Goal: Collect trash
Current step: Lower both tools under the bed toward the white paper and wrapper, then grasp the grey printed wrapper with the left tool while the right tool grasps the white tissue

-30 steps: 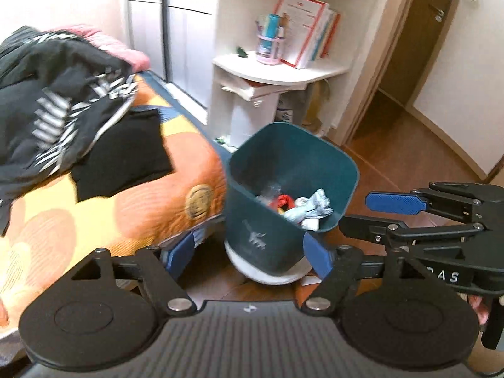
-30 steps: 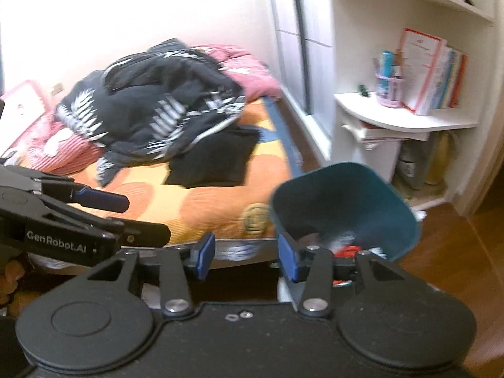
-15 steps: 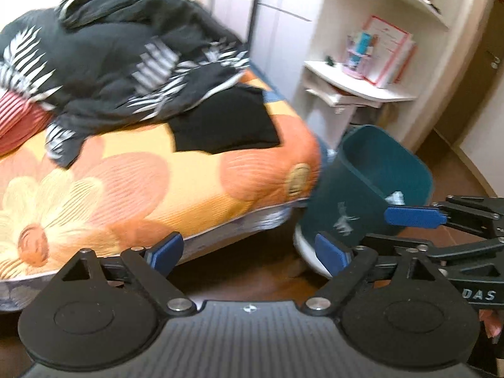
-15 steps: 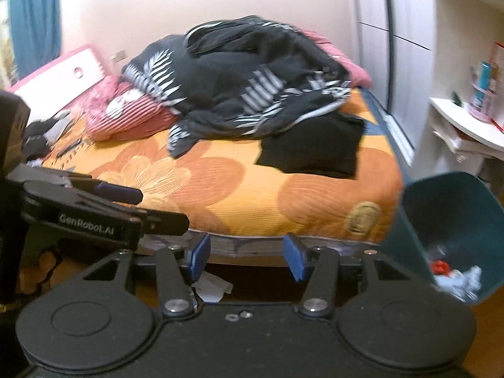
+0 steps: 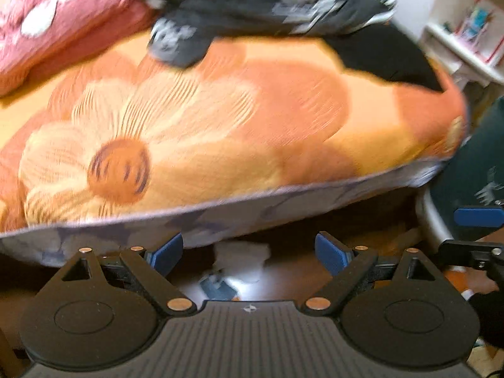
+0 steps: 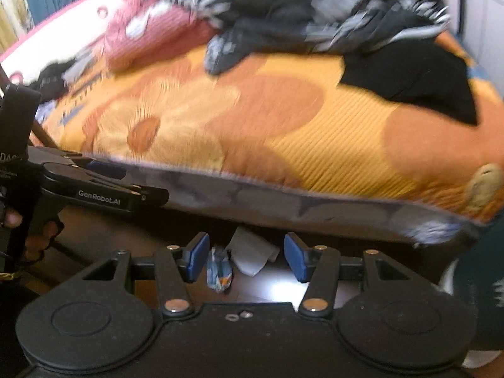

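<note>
Beside the bed (image 6: 315, 145), both tools (left (image 5: 249, 253), right (image 6: 246, 256)) angle floorward, released, empty, above white paper (image 6: 252, 252).

Each gripper, left (image 5: 249, 252) and right (image 6: 245, 256), has a black body with two round housings, silver screws at the linkage pivots and blue pads (image 6: 197, 256). White lettering (GenRobot.AI) marks the left gripper's side.

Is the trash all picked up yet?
Not yet. Neither the left gripper nor the right gripper holds anything; the jaws of both stand open. A white tissue and a blue wrapper lie on the floor by the bed. The teal bin waits nearby.
</note>
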`<state>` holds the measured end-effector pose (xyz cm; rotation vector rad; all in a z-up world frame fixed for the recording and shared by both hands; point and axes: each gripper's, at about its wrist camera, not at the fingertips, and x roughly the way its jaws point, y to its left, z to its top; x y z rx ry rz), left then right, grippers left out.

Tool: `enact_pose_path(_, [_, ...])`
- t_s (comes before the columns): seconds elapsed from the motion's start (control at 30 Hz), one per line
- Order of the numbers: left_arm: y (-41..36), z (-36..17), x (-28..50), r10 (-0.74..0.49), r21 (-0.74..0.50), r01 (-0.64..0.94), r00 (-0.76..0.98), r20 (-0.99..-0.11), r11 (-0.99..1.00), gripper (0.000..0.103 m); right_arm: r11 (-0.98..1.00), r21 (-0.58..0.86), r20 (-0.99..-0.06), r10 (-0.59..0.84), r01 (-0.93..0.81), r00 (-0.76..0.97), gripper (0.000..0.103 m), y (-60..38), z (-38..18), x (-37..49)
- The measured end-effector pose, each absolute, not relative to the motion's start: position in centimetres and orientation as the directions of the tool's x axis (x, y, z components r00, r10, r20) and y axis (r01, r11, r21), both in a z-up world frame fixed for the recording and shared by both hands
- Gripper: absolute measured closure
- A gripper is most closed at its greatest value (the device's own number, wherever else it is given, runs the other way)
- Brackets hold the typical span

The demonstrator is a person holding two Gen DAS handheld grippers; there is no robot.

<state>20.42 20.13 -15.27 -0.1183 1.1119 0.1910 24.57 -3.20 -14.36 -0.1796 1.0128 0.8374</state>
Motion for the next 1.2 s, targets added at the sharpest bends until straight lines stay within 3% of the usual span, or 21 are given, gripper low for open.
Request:
enact_pose_path(0.33, [23.2,-27.4,20.7,0.143,0.086,-0.218,0.261,-0.955,0.972,0.012,0.593,0.105,-0.883,0.424,-0.798,0.199,0.05,3.2,-25.8,26.1])
enact_pose_path(0.83, [28.7,-45.6,20.3,0.046,0.025,-0.391,0.045,-0.998,0.92,0.012,0.386,0.033,-0.939,0.328,-0.922,0.104,0.05,11.9,-43.7,28.6])
enact_pose_path(1.2, [29.7,-51.8,20.5,-0.009,-0.019,-0.511,0.022,-1.0,0.859,0.012,0.402,-0.019,-0.907,0.378,-0.915,0.185,0.051,13.9,-50.5,29.4])
